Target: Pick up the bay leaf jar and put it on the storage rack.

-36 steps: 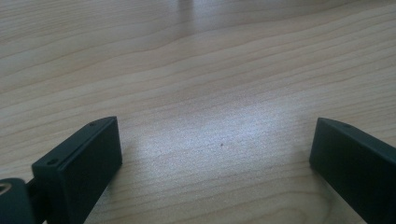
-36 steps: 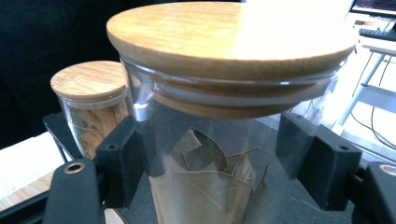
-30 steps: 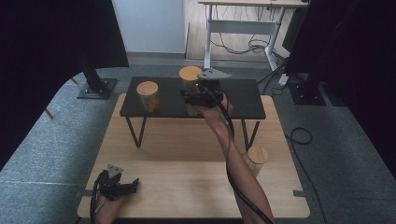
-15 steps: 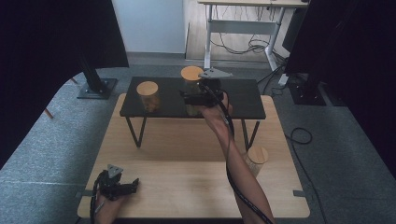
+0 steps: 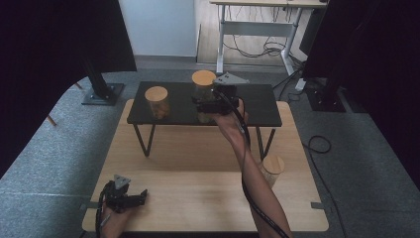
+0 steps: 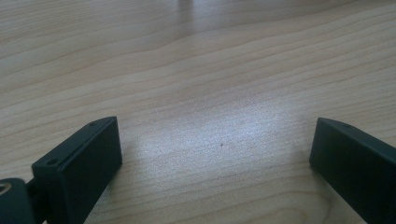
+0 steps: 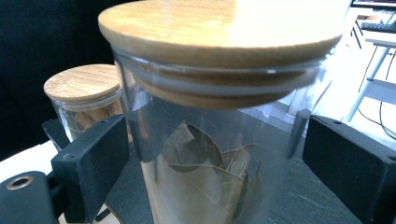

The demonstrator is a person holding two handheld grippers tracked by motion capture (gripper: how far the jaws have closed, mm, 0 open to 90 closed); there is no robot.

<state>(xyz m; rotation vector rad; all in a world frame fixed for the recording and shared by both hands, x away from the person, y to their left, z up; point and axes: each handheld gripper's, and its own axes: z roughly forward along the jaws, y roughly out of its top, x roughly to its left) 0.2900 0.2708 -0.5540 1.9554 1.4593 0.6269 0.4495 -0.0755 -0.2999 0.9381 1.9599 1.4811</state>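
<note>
At upper centre of the high view, the right gripper [image 5: 204, 105] has its fingers [image 7: 93, 158] spread wide around the glass jar [image 7: 219, 154] on the black shelf [image 5: 257, 99], not clamping. Lower left, the left gripper [image 5: 139, 197] gapes empty over the table [image 6: 205, 84].

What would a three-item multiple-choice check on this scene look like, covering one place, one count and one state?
1. Where does the jar between the right gripper's fingers stand?
A. on the black shelf
B. on the floor
C. in the person's lap

2. How many wooden-lidded jars are in the high view?
A. one
B. three
C. five

3. How are the left gripper's fingers?
A. shut on a jar
B. shut on a lid
C. open, nothing between them

Answers: 1 A, the leaf jar sits on the black shelf at the right gripper. 2 B, that one, a second jar on the shelf, a third jar on the wooden table. 3 C, the left gripper shows bare wood between spread fingers.
</note>
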